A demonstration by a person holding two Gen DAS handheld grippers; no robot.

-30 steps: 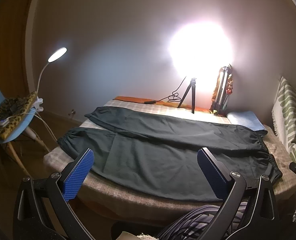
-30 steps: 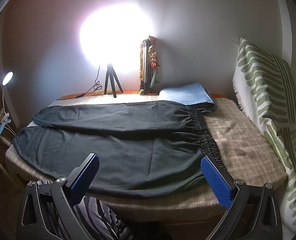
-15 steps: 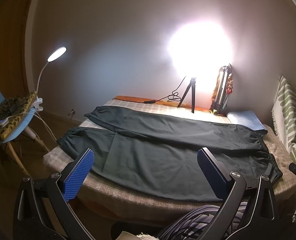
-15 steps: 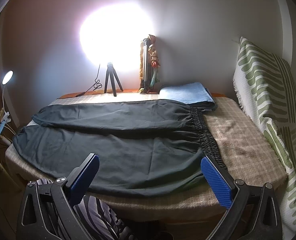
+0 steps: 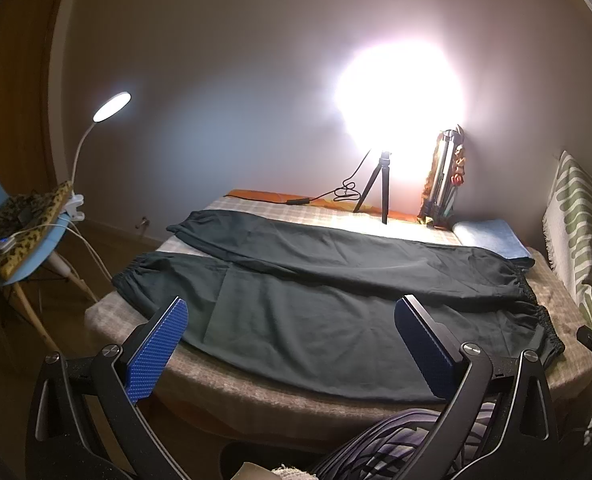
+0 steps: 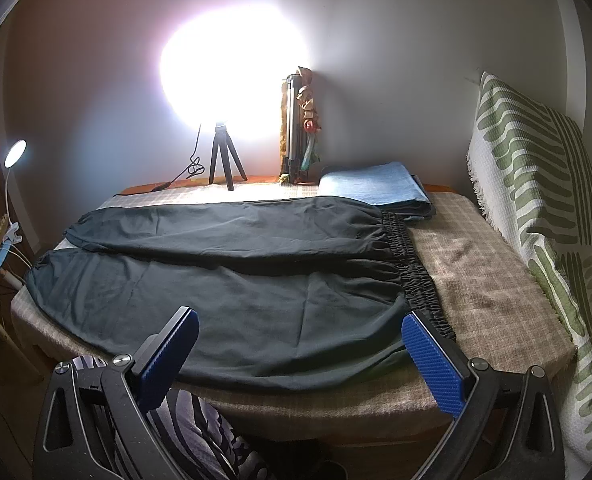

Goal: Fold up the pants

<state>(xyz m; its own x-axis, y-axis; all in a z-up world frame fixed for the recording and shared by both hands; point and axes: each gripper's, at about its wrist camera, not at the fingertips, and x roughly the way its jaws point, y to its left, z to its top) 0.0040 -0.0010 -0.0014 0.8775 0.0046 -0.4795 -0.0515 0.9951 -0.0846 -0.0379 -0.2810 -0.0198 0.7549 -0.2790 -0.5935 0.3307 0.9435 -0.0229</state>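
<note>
Beyond both tools (left tool (image 5: pixel 292 344), right tool (image 6: pixel 300 354), fingers apart, empty) lie pants (image 6: pixel 224 280), untouched.

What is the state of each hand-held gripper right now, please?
Left hand-held gripper: open, holding nothing.
Right hand-held gripper: open, holding nothing.

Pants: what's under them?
The dark pants lie flat on a beige checked blanket covering the bed; their waistband overlaps the edge of a folded blue cloth. Whatever lies beneath the spread legs is hidden.
</note>
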